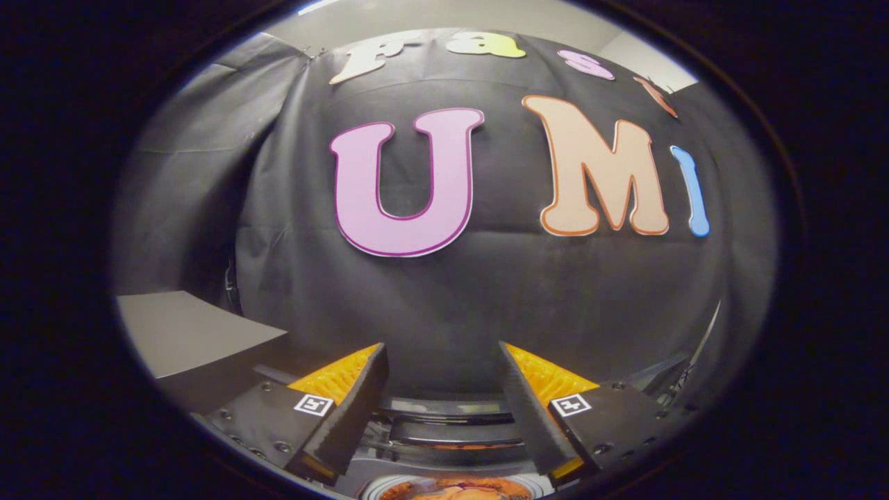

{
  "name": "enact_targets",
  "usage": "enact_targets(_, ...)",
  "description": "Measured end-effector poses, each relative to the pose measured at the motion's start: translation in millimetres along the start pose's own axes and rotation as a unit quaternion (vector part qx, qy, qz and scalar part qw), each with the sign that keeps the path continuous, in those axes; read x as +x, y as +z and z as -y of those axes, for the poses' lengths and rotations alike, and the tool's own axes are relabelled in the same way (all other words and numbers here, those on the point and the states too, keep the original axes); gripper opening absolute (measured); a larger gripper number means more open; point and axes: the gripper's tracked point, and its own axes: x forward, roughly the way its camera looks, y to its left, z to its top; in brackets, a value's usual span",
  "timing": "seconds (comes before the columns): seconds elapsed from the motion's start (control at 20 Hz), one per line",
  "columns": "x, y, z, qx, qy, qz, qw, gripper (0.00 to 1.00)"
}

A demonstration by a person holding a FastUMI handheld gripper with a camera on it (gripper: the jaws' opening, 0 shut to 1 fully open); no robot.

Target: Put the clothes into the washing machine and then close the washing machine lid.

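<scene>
Plainly, the gripper point(442, 361) is hanging open and empty, fingers spread wide; orange clothes point(458, 490) are lying in the washing machine point(451, 427) drum just below them; swinging blind at the lid point(684, 361) risks missing it or snagging fabric.

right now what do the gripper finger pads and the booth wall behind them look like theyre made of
The finger pads look like orange rubber or soft plastic, matte, with a ribbed, studded grip face; which one is unclear. The gripper stands open, nothing between its fingers. The wall beyond them looks like thin black cloth, matte, judging by its creases and folds.
</scene>
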Motion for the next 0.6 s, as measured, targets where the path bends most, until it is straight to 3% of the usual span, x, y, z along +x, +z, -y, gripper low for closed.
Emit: enact_targets(0.6,-71,-37,-3,-0.009,-0.009,-0.066,0.998,0.98)
